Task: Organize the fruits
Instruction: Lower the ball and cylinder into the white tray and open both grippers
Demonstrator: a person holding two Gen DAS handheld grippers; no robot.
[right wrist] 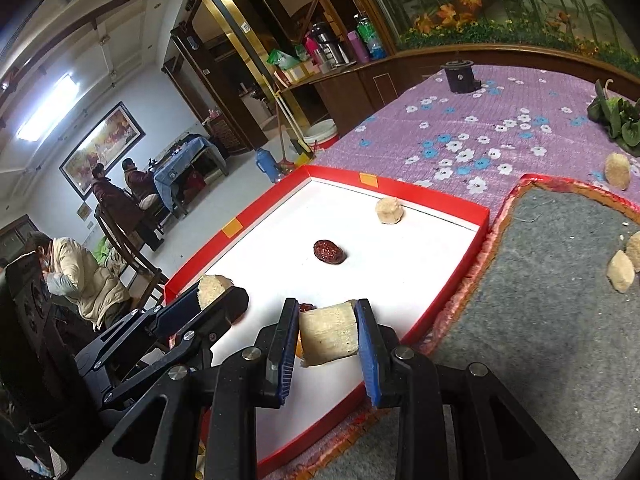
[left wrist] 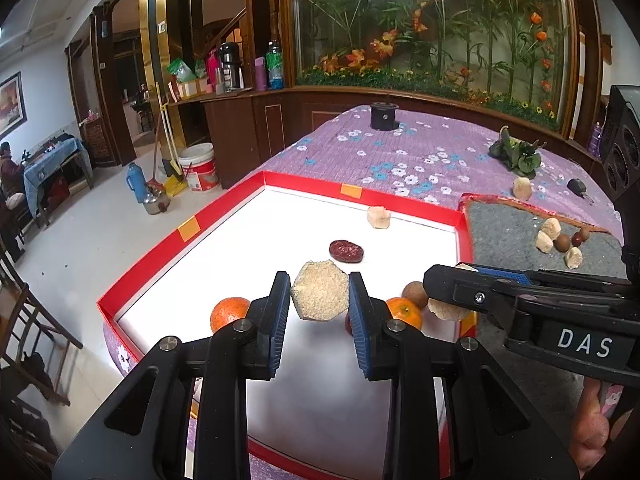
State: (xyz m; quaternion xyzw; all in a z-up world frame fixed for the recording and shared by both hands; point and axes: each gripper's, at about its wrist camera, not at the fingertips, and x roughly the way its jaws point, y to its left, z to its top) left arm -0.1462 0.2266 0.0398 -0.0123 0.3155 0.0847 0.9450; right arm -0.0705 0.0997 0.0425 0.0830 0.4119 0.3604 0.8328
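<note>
Left wrist view: left claw [left wrist: 319,298] grips a cane chunk [left wrist: 319,297] at centre, above the tray [left wrist: 224,210]; right claw [right wrist: 327,334] grips another piece [right wrist: 328,333]. Several pieces [left wrist: 554,236] remain on the mat [left wrist: 504,228], right. Roughly halfway, I judge.

I see a black cylinder [left wrist: 384,117] at the far end of the purple floral cloth [left wrist: 420,152], a green leafy sprig [left wrist: 516,154] to its right, and a dark key [left wrist: 578,189] beside. On the floor: white bucket [left wrist: 198,167], blue thermos [left wrist: 136,181].
</note>
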